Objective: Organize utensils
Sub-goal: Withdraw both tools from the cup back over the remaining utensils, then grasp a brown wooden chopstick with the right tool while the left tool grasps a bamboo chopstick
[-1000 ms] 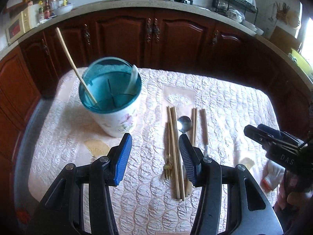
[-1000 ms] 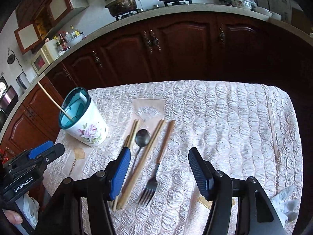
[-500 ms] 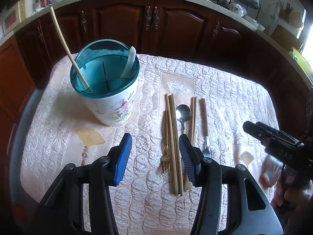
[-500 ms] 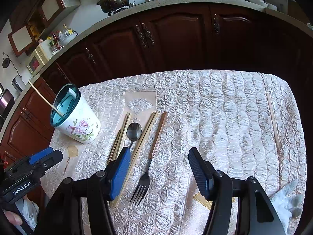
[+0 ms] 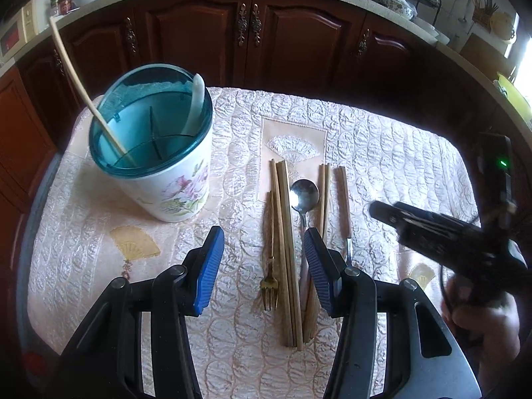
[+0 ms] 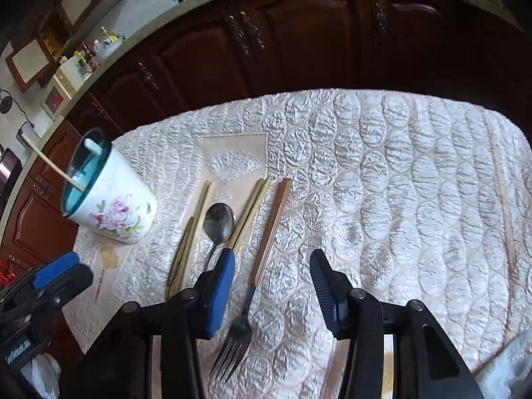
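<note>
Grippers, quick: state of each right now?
Left gripper: open, holding nothing.
Right gripper: open, jaws closing, fork handle between them, not gripped.

The holder (image 5: 173, 179) at ten o'clock is white with pink-purple flowers and a teal rim. The tablecloth (image 6: 382, 179) is pale pink, quilted in ovals, with fan motifs. Cabinets (image 5: 299, 33) at twelve are dark reddish-brown.

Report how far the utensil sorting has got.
Done: one chopstick and a white spoon stand in the holder.
In hand: nothing; the right gripper is closing over the large fork.
Left: metal spoon, chopsticks, small fork.
</note>
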A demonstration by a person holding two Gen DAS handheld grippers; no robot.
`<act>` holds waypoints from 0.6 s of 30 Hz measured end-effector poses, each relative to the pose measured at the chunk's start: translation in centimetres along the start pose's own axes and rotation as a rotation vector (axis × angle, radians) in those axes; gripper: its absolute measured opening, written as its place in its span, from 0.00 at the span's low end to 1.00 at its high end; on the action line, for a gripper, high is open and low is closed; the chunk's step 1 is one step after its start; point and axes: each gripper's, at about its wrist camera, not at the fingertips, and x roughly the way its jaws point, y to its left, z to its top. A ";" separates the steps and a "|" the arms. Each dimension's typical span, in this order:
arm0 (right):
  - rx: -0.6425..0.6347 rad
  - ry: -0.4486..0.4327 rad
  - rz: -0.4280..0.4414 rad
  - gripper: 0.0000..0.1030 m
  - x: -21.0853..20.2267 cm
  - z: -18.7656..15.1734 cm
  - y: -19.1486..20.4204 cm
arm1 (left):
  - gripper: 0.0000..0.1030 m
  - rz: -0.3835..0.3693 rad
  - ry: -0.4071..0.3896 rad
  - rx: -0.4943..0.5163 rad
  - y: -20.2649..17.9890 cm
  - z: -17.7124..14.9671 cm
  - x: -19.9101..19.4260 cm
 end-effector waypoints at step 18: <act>0.054 0.116 0.060 0.12 8.7 4.8 -1.9 | 0.48 0.023 0.076 0.027 -0.8 1.7 5.5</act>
